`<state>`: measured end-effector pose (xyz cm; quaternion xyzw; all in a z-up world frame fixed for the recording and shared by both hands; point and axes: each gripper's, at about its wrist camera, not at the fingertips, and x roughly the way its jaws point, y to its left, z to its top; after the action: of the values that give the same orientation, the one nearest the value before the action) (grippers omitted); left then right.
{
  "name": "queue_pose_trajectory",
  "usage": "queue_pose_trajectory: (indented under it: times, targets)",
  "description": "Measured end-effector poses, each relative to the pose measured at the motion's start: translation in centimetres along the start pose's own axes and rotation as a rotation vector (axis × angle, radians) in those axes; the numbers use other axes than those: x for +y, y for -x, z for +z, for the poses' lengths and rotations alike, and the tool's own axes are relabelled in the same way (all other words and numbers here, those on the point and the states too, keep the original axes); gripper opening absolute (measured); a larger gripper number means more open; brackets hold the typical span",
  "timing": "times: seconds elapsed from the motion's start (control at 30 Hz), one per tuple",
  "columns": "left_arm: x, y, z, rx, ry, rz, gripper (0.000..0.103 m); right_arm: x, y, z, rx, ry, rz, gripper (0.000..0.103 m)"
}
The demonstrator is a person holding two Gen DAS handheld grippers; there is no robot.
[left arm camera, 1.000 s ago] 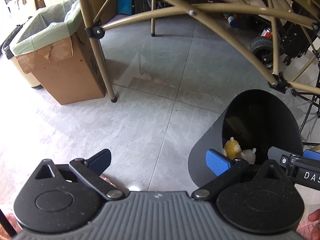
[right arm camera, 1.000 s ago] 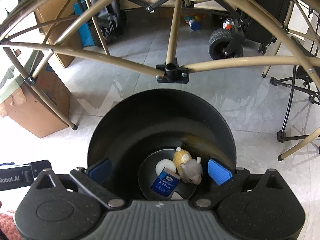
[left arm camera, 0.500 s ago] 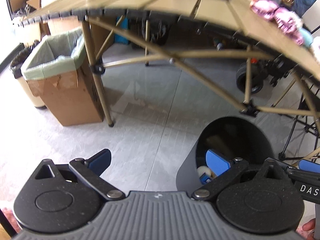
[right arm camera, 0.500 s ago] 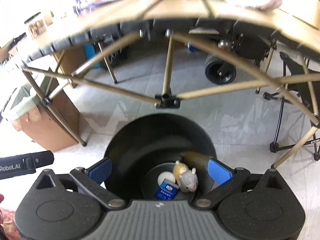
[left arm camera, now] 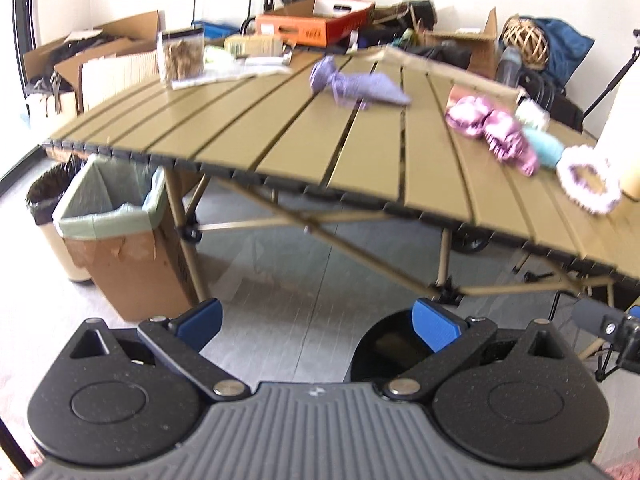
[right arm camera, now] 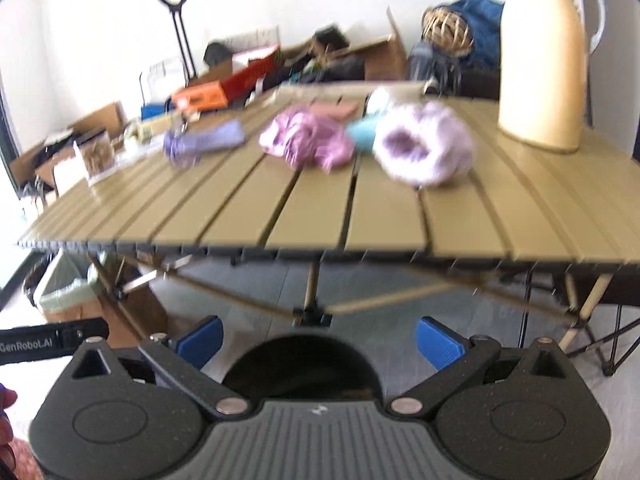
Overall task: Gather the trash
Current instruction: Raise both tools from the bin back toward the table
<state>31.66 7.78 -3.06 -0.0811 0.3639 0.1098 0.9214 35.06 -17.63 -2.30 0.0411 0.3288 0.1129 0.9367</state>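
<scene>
A black round bin (right arm camera: 300, 364) stands on the floor just under my right gripper (right arm camera: 319, 339), which is open and empty. In the left wrist view the same bin (left arm camera: 384, 344) sits behind the right finger of my left gripper (left arm camera: 318, 322), also open and empty. Above, the slatted tan table (left arm camera: 280, 148) carries a purple crumpled wrapper (left arm camera: 352, 84), pink crumpled pieces (left arm camera: 492, 128), a light blue piece (left arm camera: 544, 148) and a white and purple fluffy ring (left arm camera: 588, 180). The right wrist view shows these as purple wrapper (right arm camera: 204, 142), pink pieces (right arm camera: 308, 140) and fluffy ring (right arm camera: 424, 148).
A cardboard box lined with a green bag (left arm camera: 116, 236) stands at the table's left leg, a small black-lined bin (left arm camera: 48, 204) beside it. A cream thermos jug (right arm camera: 544, 60) stands on the table at right. Boxes and bags crowd the back wall. Table legs (right arm camera: 312, 284) cross below.
Both grippers have risen from low over the black bin to table height; the tabletop and its items now fill the views, and the bin's contents have dropped out of sight.
</scene>
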Motion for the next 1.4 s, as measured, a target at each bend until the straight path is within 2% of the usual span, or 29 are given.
queue_pose_trajectory:
  times: [0.33,0.67,0.9,1.27,1.33,1.4]
  targets:
    - [-2.8,1.3,4.2,-0.112,0.03,-0.043,0.103,-2.8,2.3,5.1,-0.181,-0.011,-0.054,0.103]
    - [-6.2,0.2,7.9,-0.172,0.02,-0.078,0.103,-5.2,-0.6,7.8,-0.254,-0.014,-0.13,0.103]
    - [-8.4,-2.1,9.8,-0.174,0.002,-0.086,0.103,-6.6,-4.2,9.9,-0.252,-0.003,-0.146,0.103]
    - [-10.6,-6.1,12.6,-0.146,-0.016,-0.105,0.103,-7.0,-10.0,11.7,-0.179,0.01,-0.115,0.101]
    - [-10.7,-6.8,12.7,-0.133,-0.011,-0.11,0.103,-6.9,-10.8,11.9,-0.169,0.011,-0.112,0.096]
    - [-10.7,-7.4,12.8,-0.119,-0.005,-0.113,0.103,-7.0,-11.6,12.1,-0.155,0.008,-0.121,0.081]
